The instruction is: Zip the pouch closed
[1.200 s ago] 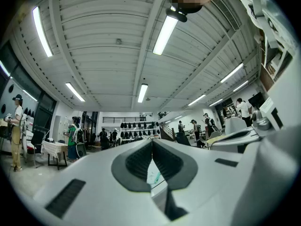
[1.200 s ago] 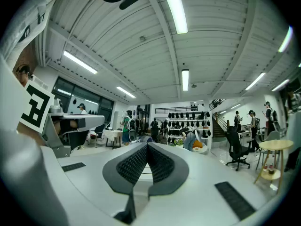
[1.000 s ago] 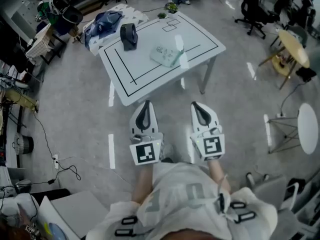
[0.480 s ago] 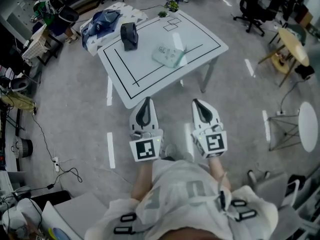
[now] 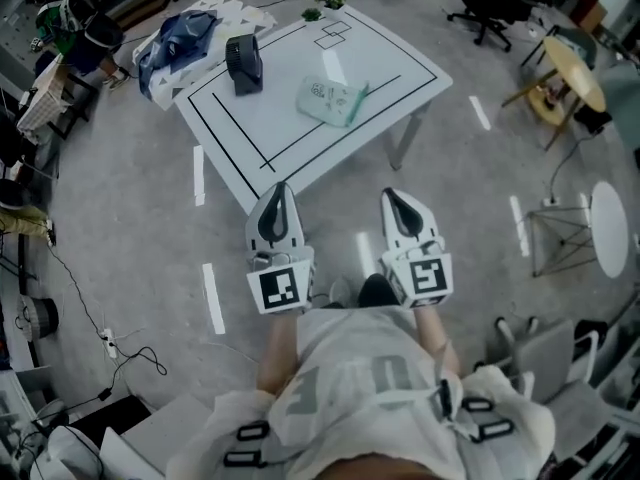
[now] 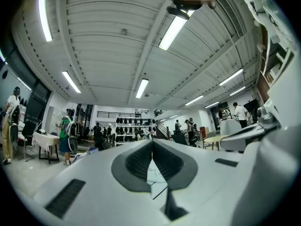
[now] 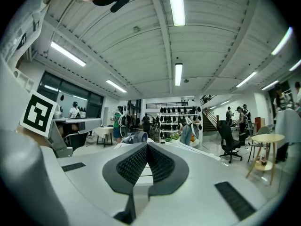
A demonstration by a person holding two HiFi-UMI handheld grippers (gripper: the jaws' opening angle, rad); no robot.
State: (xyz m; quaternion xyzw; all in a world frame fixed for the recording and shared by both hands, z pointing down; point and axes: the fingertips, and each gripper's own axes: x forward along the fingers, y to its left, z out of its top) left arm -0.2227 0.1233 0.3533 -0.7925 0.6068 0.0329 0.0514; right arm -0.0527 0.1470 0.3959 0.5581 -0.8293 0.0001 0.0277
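Note:
A pale green pouch (image 5: 330,100) lies flat on the white table (image 5: 280,138) with black lines, far ahead of me in the head view. Both grippers are held side by side over the floor, short of the table's near corner and pointing at it. My left gripper (image 5: 278,192) is shut with nothing in it, its jaws meeting in a thin line in the left gripper view (image 6: 152,144). My right gripper (image 5: 392,198) is shut and empty too, as the right gripper view (image 7: 146,146) shows. Part of the pouch (image 6: 154,174) shows low behind the left jaws.
A black upright object (image 5: 243,64) stands on the table's far left, with a blue cloth (image 5: 178,40) beyond it. An office chair (image 5: 478,8), a round wooden table (image 5: 572,80) and a white round table (image 5: 610,230) stand to the right. Cables (image 5: 120,353) lie on the floor at left.
Both grippers have moved forward toward the table's near corner, the left slightly more. They stay shut and empty. The pouch lies where it was.

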